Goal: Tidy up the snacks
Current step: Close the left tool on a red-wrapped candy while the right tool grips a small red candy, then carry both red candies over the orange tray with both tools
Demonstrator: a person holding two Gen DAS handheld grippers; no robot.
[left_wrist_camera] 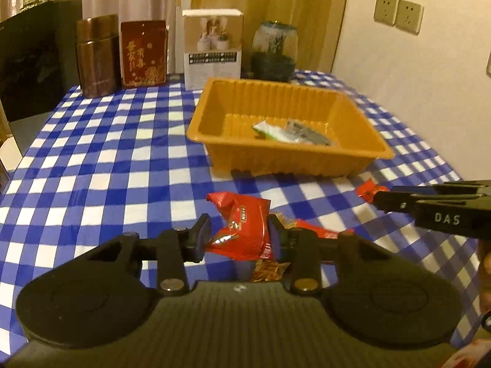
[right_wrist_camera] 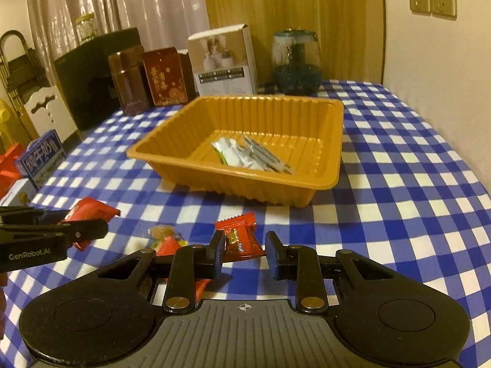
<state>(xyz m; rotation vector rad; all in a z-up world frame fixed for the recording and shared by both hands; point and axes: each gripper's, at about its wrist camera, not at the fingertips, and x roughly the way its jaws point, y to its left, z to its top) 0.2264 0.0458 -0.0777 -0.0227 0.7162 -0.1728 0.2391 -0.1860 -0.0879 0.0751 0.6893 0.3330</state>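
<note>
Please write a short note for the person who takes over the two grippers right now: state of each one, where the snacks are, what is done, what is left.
Left hand-held gripper: shut on the large red snack packet, low over the checked tablecloth.
Right hand-held gripper: open, straddling the small red snack packet, not yet closed.
Done: two packets, white-green and dark striped, lie in the orange tray.
Left: both red packets, plus the mixed orange snack between the grippers, go into the tray.

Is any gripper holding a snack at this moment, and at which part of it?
The left gripper has its fingers around the red snack packet, at its middle; a firm hold cannot be told. The right gripper is open around a smaller red packet, holding nothing.
</note>
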